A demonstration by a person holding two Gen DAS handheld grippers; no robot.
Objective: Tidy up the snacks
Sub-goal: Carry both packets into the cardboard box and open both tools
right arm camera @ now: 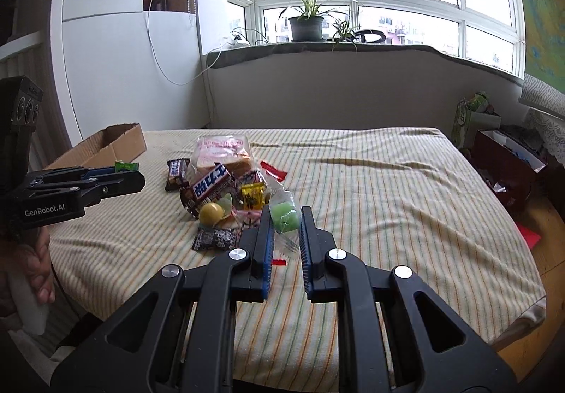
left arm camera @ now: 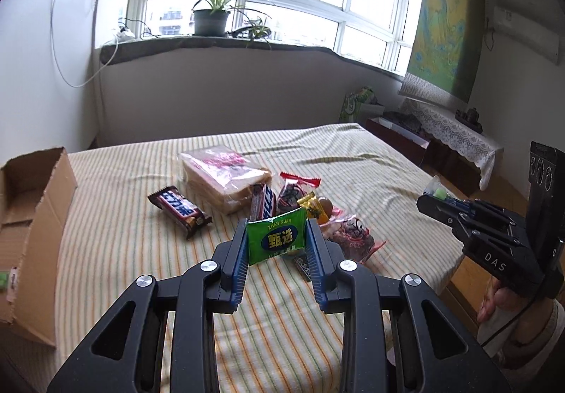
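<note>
The left gripper [left arm camera: 276, 240] is clamped on a green snack packet [left arm camera: 276, 238], and the right gripper [right arm camera: 285, 220] pinches a clear-wrapped green sweet [right arm camera: 284, 215]; both are held above the snack pile [right arm camera: 226, 195] on the striped bed [right arm camera: 388, 202]. This looks like the carry step, so the next move probably calls for bringing each load over the open cardboard box [left arm camera: 33, 216] at the bed's left edge and letting go inside its walls.

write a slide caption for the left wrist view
Left gripper holds a green snack packet above the striped bed, cardboard box at left.
</note>
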